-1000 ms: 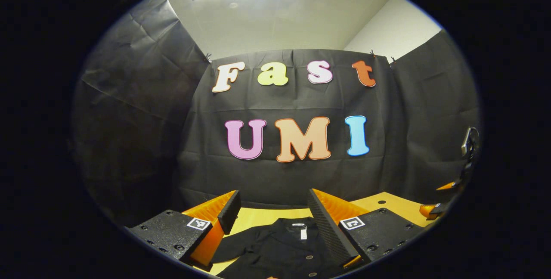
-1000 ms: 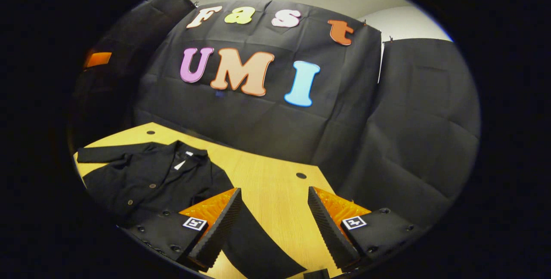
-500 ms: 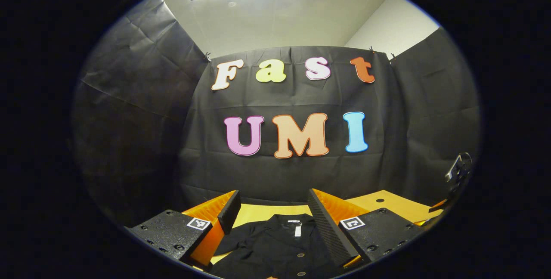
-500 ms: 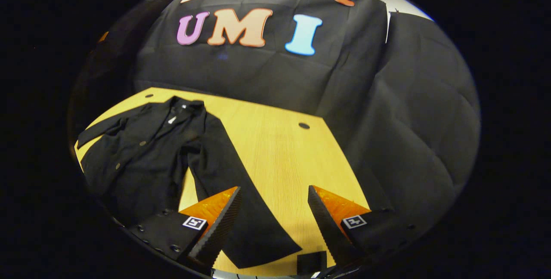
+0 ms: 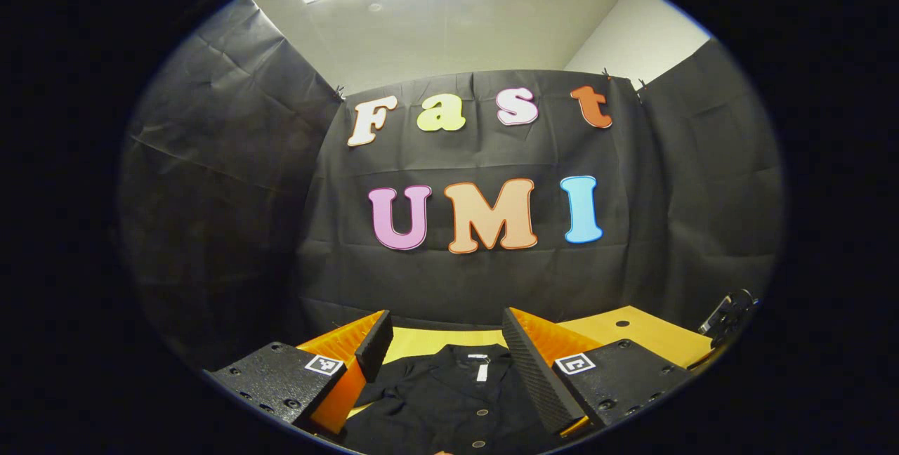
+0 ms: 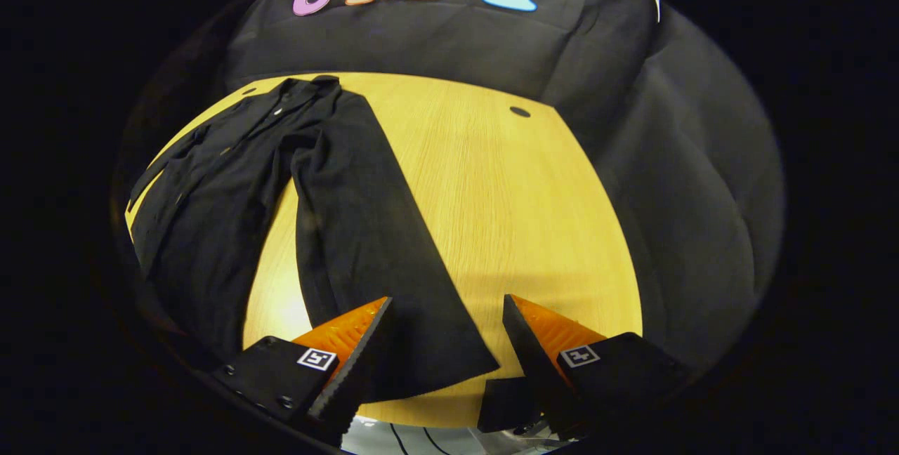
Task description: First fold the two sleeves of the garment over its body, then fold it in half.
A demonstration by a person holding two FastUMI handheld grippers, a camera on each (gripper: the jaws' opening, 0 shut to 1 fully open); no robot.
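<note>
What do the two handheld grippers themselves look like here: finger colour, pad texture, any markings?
Both match. The left gripper and right gripper each have two wedge-shaped orange fingers faced with black ridged pads. The fingers sit on black speckled blocks with screw holes, each carrying a small white square tag with a black pattern.

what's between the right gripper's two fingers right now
In the right gripper view, the cuff end of the black garment's sleeve lies flat on the wooden table between the open right gripper fingers, untouched.
</note>
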